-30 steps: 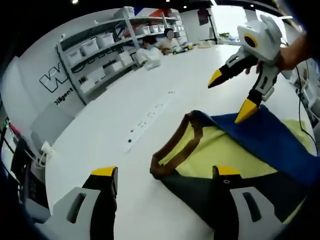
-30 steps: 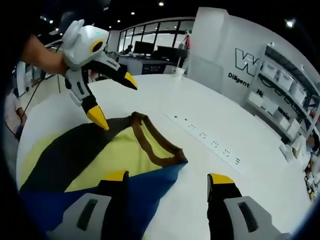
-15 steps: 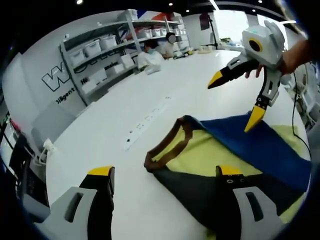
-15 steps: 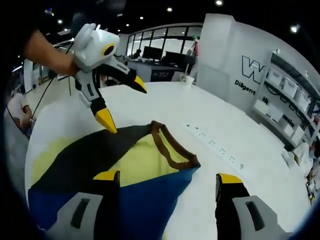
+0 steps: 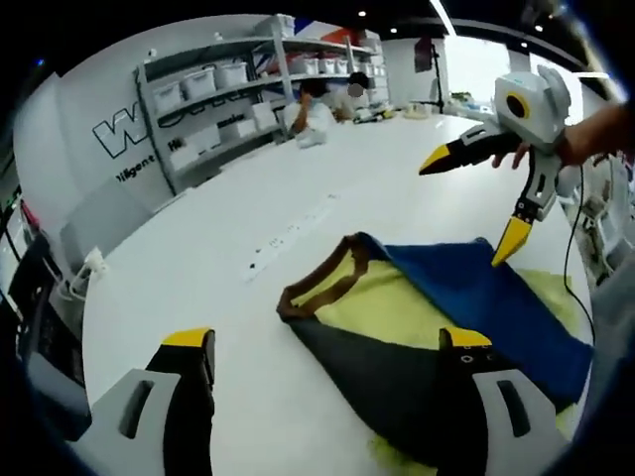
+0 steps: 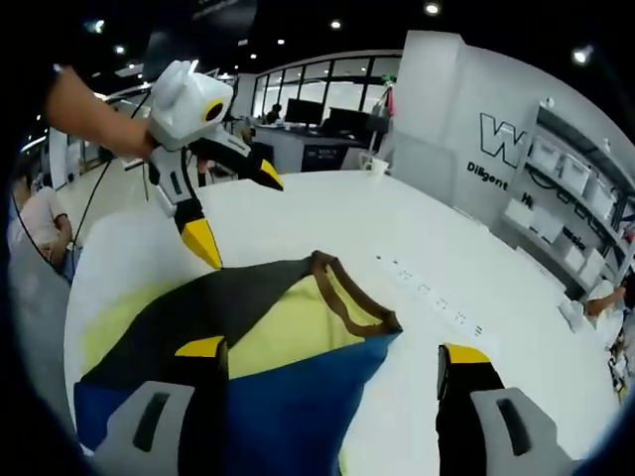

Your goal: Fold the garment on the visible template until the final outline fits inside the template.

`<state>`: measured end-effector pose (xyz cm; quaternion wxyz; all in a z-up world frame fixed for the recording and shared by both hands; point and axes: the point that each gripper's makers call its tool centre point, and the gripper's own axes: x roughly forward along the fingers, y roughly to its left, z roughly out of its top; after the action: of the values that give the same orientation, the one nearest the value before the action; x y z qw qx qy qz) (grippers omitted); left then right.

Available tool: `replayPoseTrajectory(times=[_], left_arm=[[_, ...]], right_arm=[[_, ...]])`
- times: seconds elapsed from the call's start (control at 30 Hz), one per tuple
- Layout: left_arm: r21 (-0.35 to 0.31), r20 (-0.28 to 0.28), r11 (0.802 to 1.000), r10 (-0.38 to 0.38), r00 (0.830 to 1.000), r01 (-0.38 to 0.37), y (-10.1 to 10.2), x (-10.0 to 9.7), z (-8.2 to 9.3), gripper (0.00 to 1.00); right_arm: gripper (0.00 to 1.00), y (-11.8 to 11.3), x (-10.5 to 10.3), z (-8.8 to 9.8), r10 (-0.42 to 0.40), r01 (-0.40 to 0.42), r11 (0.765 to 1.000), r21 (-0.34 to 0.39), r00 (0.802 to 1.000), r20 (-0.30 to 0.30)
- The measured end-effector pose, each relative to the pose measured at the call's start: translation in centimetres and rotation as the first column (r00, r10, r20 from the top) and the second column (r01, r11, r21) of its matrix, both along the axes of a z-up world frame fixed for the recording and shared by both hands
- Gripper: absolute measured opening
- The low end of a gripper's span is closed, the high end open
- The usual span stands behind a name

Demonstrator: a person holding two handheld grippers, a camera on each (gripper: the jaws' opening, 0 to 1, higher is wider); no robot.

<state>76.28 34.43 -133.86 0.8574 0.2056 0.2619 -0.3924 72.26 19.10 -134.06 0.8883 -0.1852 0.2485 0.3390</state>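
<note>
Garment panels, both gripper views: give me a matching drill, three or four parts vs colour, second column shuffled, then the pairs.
Things:
1. collar band
2. panel by the left gripper
3. panel by the right gripper
4. middle panel

Colours:
A. blue
B. yellow
C. brown
D. dark grey

Pairs: 1-C, 2-D, 3-A, 4-B

The dark grey panel lies under the open left gripper's yellow tip; the blue panel lies under the open right gripper's tip.

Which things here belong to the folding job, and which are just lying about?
Job:
- yellow, blue and dark grey garment with a brown collar
- left tool, open
- right tool, open

Lying about:
- white power strip on the white table
- grey shelving with white bins
</note>
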Motion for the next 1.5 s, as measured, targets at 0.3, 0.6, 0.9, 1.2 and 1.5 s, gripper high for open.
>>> replayPoseTrajectory(times=[0.3, 0.6, 0.9, 1.2, 1.5], left_arm=[[0.000, -0.002, 1.000, 0.001, 1.000, -0.001, 0.6, -2.4, 0.4, 0.99], [0.019, 0.032, 0.999, -0.047, 0.998, 0.046, 0.2, -5.4, 0.9, 0.99], [0.023, 0.041, 0.998, -0.066, 0.997, 0.066, 0.5, -7.1, 0.8, 0.97], [0.001, 0.032, 0.998, -0.058, 0.998, 0.058, 0.6, -8.9, 0.7, 0.96], [-0.014, 0.040, 0.999, -0.051, 0.998, 0.052, 1.4, -10.3, 1.3, 0.95]], right_arm=[[0.92, 0.0, -2.1, 0.9, -0.029, 0.030, 0.999, 0.042, 0.999, -0.013], [0.81, -0.3, -4.9, 2.3, -0.019, 0.018, 0.999, 0.030, 1.000, 0.013], [0.76, -0.6, -7.4, 3.2, -0.014, 0.014, 1.000, 0.020, 1.000, 0.014], [0.75, 0.1, -10.5, 3.0, 0.009, -0.009, 1.000, 0.012, 1.000, 0.007], [0.72, 0.3, -13.2, 2.4, 0.040, -0.040, 0.999, -0.018, 0.999, 0.002]])
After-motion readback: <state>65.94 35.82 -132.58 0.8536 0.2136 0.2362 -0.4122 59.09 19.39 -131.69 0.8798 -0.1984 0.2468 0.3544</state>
